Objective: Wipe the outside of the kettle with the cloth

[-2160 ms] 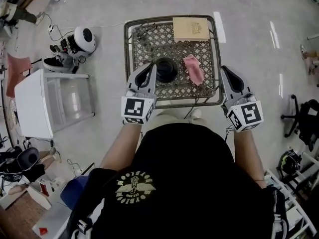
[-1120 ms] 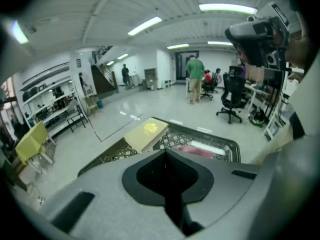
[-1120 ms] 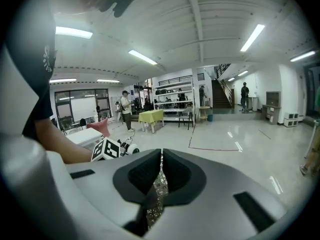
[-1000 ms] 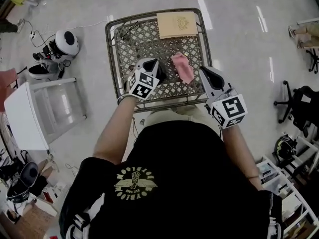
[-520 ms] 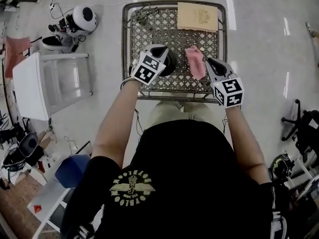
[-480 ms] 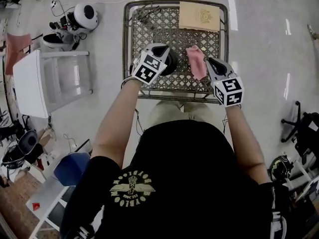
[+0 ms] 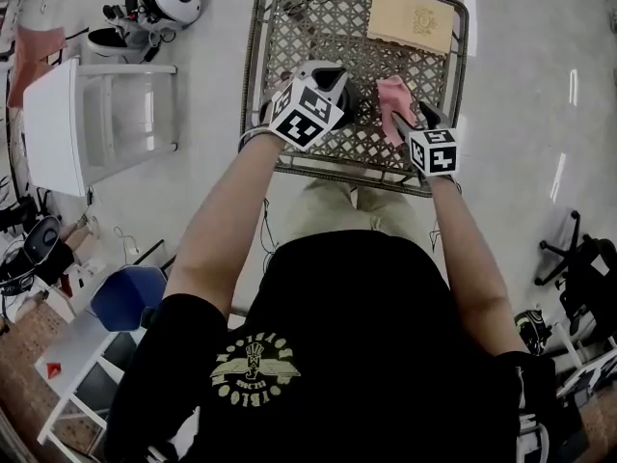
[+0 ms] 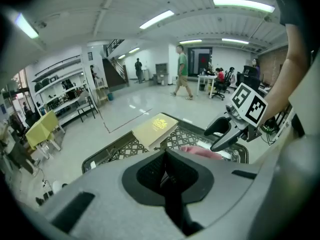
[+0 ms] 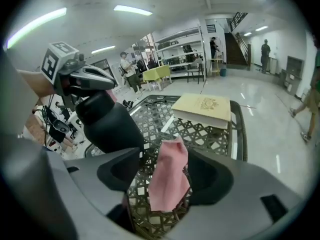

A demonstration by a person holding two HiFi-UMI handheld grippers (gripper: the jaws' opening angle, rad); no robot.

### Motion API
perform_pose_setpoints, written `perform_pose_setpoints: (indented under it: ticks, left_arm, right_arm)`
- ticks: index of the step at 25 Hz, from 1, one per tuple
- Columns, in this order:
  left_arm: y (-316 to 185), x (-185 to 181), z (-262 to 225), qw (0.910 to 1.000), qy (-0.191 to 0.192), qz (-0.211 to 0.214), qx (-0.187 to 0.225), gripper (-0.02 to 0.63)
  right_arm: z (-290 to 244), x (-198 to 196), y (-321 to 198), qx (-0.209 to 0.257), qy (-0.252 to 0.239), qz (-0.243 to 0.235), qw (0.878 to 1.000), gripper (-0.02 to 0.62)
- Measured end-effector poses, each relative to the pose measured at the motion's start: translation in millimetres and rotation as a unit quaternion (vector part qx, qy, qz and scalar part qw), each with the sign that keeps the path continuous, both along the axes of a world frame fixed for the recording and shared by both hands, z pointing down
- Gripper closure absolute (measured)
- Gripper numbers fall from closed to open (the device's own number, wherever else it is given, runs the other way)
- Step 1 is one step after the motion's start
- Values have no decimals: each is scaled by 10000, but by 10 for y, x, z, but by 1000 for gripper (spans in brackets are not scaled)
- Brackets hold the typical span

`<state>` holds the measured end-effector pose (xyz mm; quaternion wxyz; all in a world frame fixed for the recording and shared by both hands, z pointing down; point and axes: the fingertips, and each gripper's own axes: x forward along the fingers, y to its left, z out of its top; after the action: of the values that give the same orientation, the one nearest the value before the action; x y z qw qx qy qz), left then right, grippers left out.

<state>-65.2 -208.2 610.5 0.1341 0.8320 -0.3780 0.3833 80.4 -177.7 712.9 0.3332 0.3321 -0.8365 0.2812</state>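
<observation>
— Kettle (image 9: 107,121) first: where does it stand?
— On the bench (image 7: 333,27), a metal top of open lattice with a raised rim. The kettle is black, smooth and rounded, narrowing toward the top. The left tool (image 8: 165,169) sits on that top, its jaws pinched nearly together around it.
— And the cloth (image 9: 170,164)?
— Pink and soft, crumpled into one long fold. It lies on the lattice just beside the kettle, on its right in the head view.
— Does the right tool (image 9: 165,181) grip it?
— No, it is around the cloth, not on it. Its jaws have just been opening and stand wide, one on each side of the cloth, with the pads not pressing it.
— Anything else on the bench?
— A flat tan book (image 7: 412,17) with a gilt emblem on its cover. It lies at the far right corner, well apart from kettle and cloth.
</observation>
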Motion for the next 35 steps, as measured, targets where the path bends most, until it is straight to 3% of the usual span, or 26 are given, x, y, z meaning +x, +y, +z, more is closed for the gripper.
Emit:
perform_pose_setpoints:
  ticks: [9, 14, 19, 20, 21, 22, 29, 35]
  left_arm:
    - [21, -4, -35, 10000, 18, 52, 21, 601]
    - [27, -8, -39, 9999, 43, 90, -67, 601]
    - [22, -10, -31, 9999, 44, 102, -91, 601]
    - [26, -10, -33, 9999, 51, 115, -106, 601]
    - [33, -10, -35, 9998, 56, 126, -111, 601]
    - [40, -8, -38, 9998, 60, 134, -100, 601]
    - [69, -17, -20, 9999, 25, 132, -9, 601]
    - [53, 25, 11, 9996, 33, 253, -128, 601]
  right_arm:
    - [645, -43, -81, -461, 500, 233, 9974, 327]
    - [893, -112, -31, -356, 1085, -19, 9935, 327]
    - [914, -135, -23, 55, 1679, -309, 9853, 332]
    - [896, -119, -17, 143, 1810, -319, 9829, 394]
    - [867, -108, -12, 235, 1897, -324, 9810, 563]
    - [829, -113, -7, 306, 1916, -342, 9804, 568]
    - [109, -541, -257, 1027, 1007, -485, 9884, 569]
    - [-267, -965, -105, 1316, 637, -1492, 9779, 569]
